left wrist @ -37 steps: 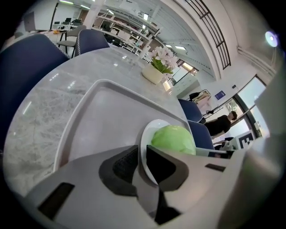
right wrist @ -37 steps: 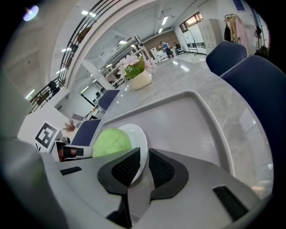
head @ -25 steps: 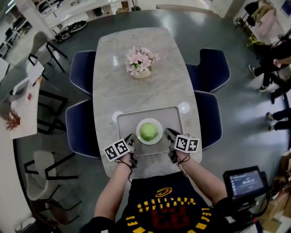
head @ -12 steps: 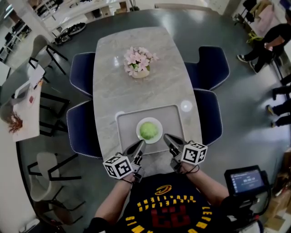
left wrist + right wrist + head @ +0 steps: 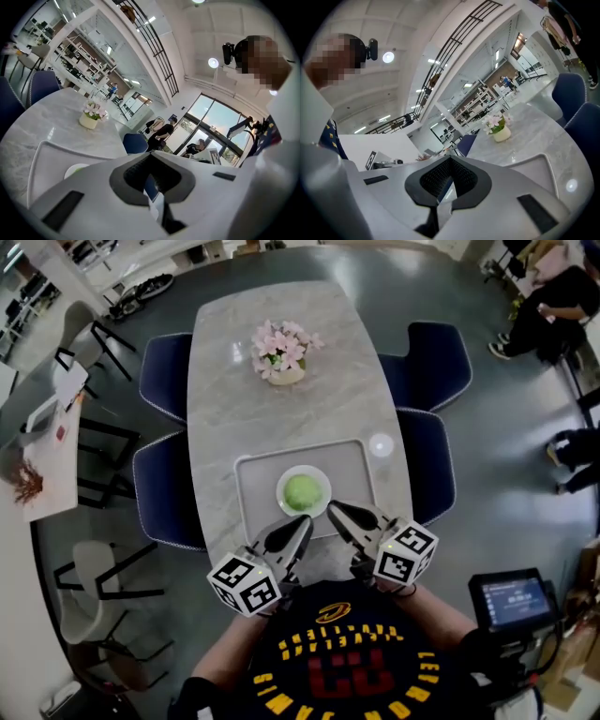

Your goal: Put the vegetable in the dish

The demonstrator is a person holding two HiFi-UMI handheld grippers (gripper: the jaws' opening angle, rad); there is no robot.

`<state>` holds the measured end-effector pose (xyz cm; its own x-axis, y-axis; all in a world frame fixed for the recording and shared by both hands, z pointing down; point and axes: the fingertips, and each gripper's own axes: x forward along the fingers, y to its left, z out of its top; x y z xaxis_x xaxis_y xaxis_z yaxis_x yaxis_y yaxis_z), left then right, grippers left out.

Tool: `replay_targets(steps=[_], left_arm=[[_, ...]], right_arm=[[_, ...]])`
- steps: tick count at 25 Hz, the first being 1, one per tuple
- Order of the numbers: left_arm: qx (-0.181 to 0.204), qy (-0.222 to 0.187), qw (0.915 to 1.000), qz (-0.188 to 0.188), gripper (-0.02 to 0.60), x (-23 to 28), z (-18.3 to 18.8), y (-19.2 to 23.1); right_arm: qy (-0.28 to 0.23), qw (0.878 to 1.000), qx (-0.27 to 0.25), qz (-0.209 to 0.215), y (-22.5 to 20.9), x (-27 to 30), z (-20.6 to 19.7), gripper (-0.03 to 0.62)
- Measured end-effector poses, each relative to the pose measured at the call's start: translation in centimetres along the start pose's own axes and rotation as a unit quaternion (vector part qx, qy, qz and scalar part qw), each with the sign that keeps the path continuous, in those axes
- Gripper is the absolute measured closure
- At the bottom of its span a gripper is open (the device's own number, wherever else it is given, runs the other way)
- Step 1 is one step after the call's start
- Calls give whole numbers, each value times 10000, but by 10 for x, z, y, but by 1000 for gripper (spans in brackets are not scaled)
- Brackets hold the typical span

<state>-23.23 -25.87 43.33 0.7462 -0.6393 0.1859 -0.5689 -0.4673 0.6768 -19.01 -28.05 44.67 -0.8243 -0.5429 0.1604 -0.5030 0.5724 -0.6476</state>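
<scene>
One round green vegetable [image 5: 302, 491] lies centred in the white dish [image 5: 281, 497].

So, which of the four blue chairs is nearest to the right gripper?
The nearer of the two right chairs, the one beside the tray. The right gripper is closest to it; the other three stand further off.

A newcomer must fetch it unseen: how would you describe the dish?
On the marble table, find the grey tray at the end away from the pink flowers. The dish is the round white one on it, holding a green vegetable.
</scene>
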Motion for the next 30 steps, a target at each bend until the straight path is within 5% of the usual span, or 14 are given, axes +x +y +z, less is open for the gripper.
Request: replay_targets(steps=[12,30], left_arm=[[-87,-820,9965,98,581,-25,44,-4],[-35,-551,9985,-19,581,-16,35,-7]], right_arm=[[-379,9982,-419,178,31,0,32,589],[-287,9983,-493,90,26,3,23,589]])
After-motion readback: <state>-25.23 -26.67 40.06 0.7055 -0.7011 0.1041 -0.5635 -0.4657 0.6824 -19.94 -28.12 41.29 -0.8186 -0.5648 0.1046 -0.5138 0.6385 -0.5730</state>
